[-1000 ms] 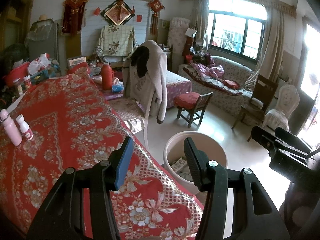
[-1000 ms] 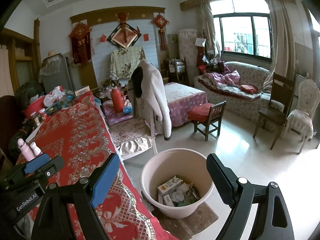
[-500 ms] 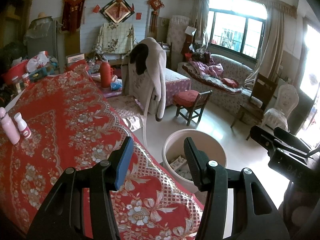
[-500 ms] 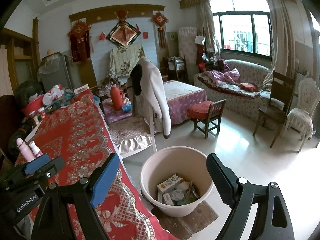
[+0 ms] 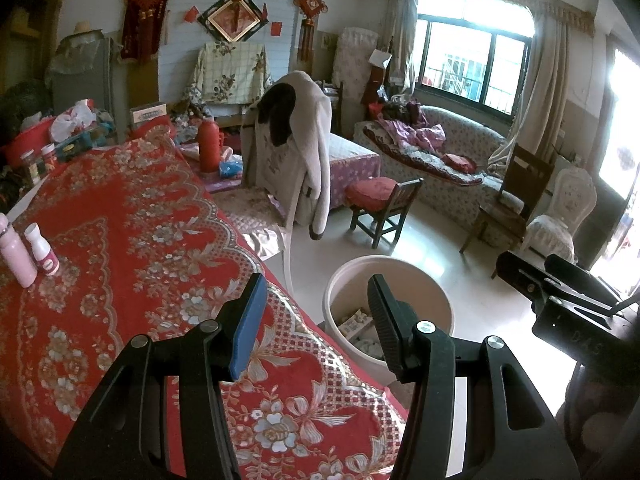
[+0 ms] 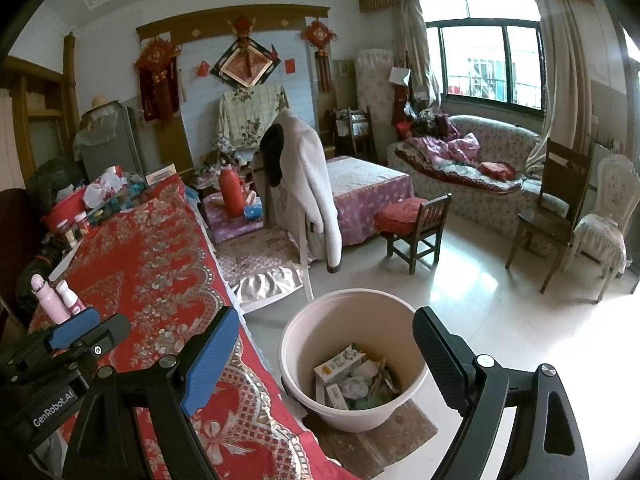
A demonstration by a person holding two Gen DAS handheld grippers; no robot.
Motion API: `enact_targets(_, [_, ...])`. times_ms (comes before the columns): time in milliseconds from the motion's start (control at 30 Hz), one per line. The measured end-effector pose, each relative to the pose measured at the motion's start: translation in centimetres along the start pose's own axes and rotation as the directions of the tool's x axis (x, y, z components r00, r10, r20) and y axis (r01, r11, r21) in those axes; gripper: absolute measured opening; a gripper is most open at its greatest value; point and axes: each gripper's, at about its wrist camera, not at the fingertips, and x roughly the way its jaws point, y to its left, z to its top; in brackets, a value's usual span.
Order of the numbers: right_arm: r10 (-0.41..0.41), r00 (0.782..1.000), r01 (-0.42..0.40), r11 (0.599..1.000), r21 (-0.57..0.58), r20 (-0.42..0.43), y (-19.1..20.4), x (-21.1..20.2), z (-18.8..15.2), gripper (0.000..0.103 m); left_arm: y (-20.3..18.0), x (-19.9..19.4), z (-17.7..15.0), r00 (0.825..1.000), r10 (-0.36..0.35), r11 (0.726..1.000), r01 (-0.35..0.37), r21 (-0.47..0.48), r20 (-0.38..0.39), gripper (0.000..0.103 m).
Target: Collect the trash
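Two grippers are in view, both empty. Left gripper [image 5: 316, 312] hangs with its jaws partly apart and nothing between them, over the near edge of the table with the red floral cloth [image 5: 120, 248], just beside the bucket [image 5: 352, 276]. Right gripper [image 6: 324, 348] stands with jaws wide apart, nothing between them, directly above the bucket [image 6: 304, 344].

The bucket, pale pink, sits on the floor on a brown mat [image 6: 384, 440], against the table's near corner. Trash [image 6: 352, 376] lies in its bottom: small cartons and crumpled paper. Away from the bucket, on the table's left side, stand a pink bottle [image 5: 14, 252] and a small white bottle [image 5: 40, 248], touching or nearly so. Beyond the bucket, a chair bears a grey jacket [image 5: 304, 148].
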Motion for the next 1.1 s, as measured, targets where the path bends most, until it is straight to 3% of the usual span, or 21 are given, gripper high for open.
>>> enact_targets(1100, [0.001,1.0,-0.001,1.0,0.003,-0.018,-0.5,0.7,0.4,0.087,-1.0,0.7,-0.7,1.0,-0.013,1.0,0.014,0.008,-0.025,0.051])
